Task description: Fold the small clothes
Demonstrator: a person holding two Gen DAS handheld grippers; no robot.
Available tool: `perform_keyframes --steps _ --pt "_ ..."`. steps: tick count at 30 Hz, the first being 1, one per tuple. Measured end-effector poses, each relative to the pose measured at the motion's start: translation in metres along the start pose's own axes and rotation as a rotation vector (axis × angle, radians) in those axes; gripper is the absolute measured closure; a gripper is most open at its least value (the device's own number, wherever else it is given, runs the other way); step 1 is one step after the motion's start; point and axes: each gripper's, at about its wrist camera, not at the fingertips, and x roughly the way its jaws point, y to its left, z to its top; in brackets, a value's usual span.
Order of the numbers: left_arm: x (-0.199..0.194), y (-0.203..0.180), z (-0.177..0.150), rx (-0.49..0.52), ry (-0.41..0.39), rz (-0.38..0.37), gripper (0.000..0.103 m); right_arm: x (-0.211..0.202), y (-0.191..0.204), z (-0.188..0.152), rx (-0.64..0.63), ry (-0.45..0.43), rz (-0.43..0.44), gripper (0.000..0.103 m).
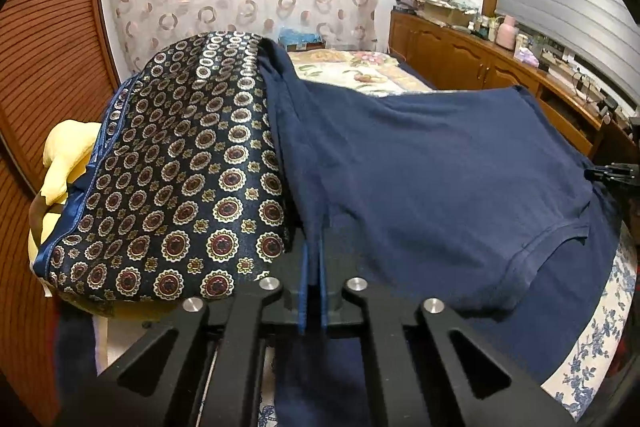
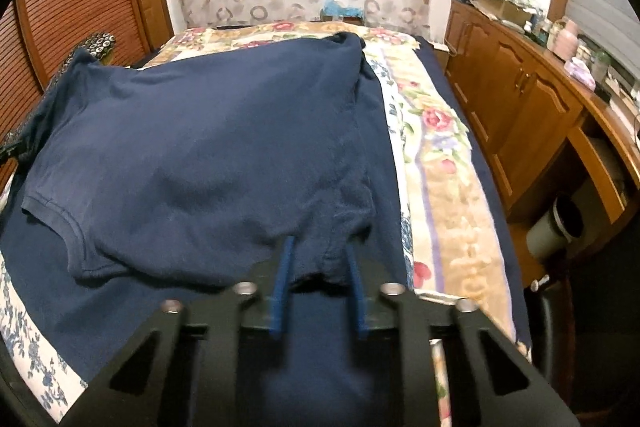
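We judge the task to be at an early stage. The navy T-shirt [image 2: 208,147] lies spread on the bed [image 2: 436,155], collar toward us, and no fold shows in it yet. Both shoulder edges are being taken up for what we read as the first fold.

State of the tools:
- The left tool [image 1: 314,247] is closed on the T-shirt. Its blue fingers [image 1: 304,267] stand almost together, with the shirt's left shoulder edge pinched between them.
- The right tool [image 2: 320,251] has cloth bunched between its blue fingers [image 2: 285,267] at the right shoulder edge. A gap remains between the fingers, and their tips sit under the fabric, so we cannot tell whether the pads press on it.

Still to do, in our judgement: carry the gripped edge over, complete the folds, then handle the other garments.

What each view adds:
- The left wrist view alone shows the waiting pile clearly: a patterned silky garment [image 1: 180,179] just beside the shirt, overlapping its sleeve, and a yellow garment [image 1: 64,163] behind it. It also shows the tip of the right tool at the far right edge.
- The right wrist view alone shows the shirt's right side, the floral bedcover beside it, and the wooden cabinet [image 2: 520,99] next to the bed.
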Motion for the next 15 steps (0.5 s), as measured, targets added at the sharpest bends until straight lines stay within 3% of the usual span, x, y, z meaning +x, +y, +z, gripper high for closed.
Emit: perform_keyframes --steps 2,9,15 --pt "-0.009 0.002 0.003 -0.01 -0.026 -0.012 0.1 -0.003 -0.001 0.0 -0.015 -0.022 -0.003 0.094" --pt "-0.056 0.008 0.018 -0.051 -0.138 -0.076 0.1 -0.051 -0.014 0.002 0.012 -0.18 0.014 0.095" --pt "-0.085 0.017 0.012 -0.075 -0.168 -0.101 0.1 -0.092 -0.023 0.0 0.021 -0.257 0.017 0.096"
